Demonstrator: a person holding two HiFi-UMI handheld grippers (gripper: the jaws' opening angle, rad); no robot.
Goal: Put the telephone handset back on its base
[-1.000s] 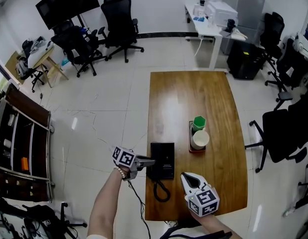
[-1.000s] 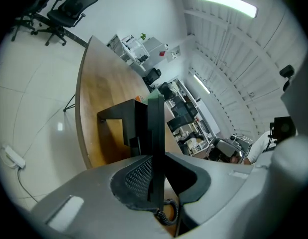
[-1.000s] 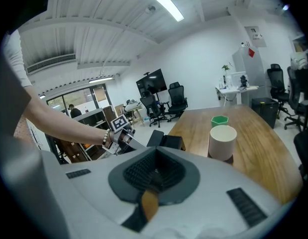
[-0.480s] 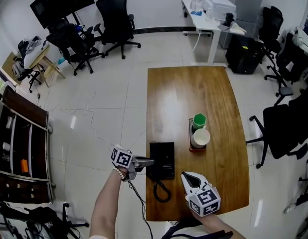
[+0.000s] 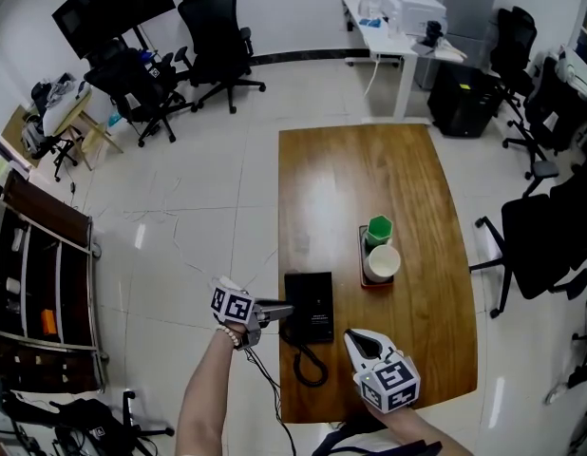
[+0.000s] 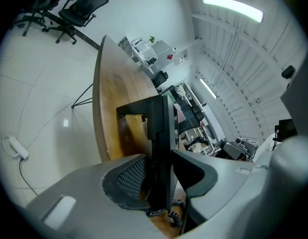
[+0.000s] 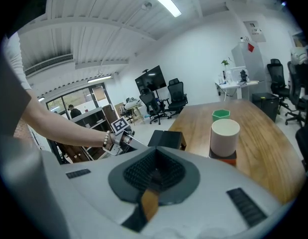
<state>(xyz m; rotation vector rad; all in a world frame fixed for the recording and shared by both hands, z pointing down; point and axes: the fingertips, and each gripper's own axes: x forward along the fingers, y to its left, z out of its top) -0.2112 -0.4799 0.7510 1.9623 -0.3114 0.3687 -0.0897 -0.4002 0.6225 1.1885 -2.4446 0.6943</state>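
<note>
At near-left part of table [image 5: 369, 179], telephone handset [image 6: 161, 133] lies along left side of its base [image 5: 320, 304], approx. seated; full seating in the cradle can't be confirmed from any view.

Left gripper [image 5: 282, 309]: jaws have just been opening and are now released. Pads stand off either side w/ handset between them, not pressing.

Right gripper [image 5: 363, 343]: jaws together, nothing held, hovering near table's front edge, apart from base.

Risks, as judged:
1. Withdrawal. Jaws straddle handset. If left gripper backs out skewed or rolls, a pad could catch handset and tip it off cradle, or drag base twd table's left edge, which is just beside it.
2. Coiled cord [image 5: 310, 367] loops btwn base and front edge. A snag by either gripper would tug handset out.
3. Handset may not be fully home; needs check before sign-off.
4. White cup [image 5: 381, 264] and green cup [image 5: 379, 231] sit apart to the right. Low risk.
</note>
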